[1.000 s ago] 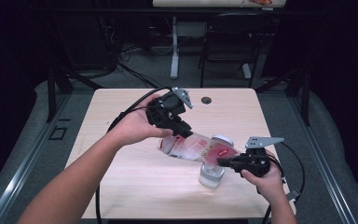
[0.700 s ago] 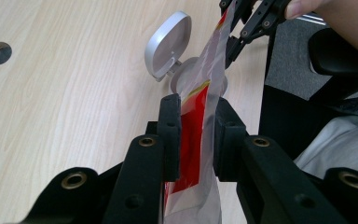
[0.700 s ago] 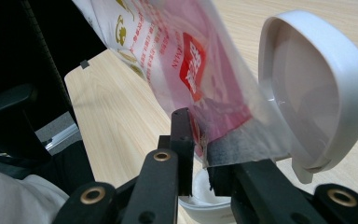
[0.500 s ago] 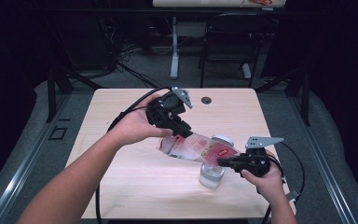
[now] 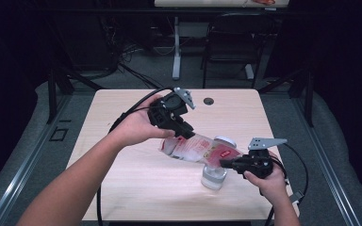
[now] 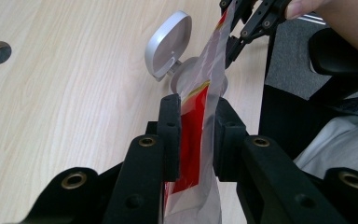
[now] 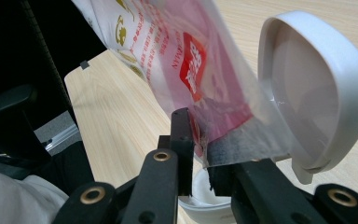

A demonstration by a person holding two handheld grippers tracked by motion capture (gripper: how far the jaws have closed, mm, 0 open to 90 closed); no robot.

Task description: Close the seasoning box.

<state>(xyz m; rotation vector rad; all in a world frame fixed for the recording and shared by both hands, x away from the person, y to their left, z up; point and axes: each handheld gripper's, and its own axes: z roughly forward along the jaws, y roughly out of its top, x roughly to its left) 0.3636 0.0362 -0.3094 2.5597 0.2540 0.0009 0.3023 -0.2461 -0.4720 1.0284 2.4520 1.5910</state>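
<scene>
The left gripper (image 5: 185, 131) is pinching the upper end of the pouch (image 5: 195, 147), its jaws clamped flat on the red and clear film, and the left gripper view is showing the pouch (image 6: 200, 112) running away from those jaws toward the jar (image 6: 184, 77). The right gripper (image 5: 227, 163) is clamping the lower corner of the same pouch (image 7: 186, 60), jaws closed on the torn, see-through edge just above the jar (image 7: 200, 196). Held at both ends like this, the pouch is slanting down over the jar (image 5: 214, 176), high end away from it and open corner right above its mouth, most likely so the contents can slide in without spilling onto the worktop (image 5: 122, 183). The jar's hinged lid (image 7: 317, 88) is standing open beside the mouth, clear of the pouring path. The pouch is looking thin and floppy, clear plastic printed in red with gold lettering, creased where the jaws are biting it.
</scene>
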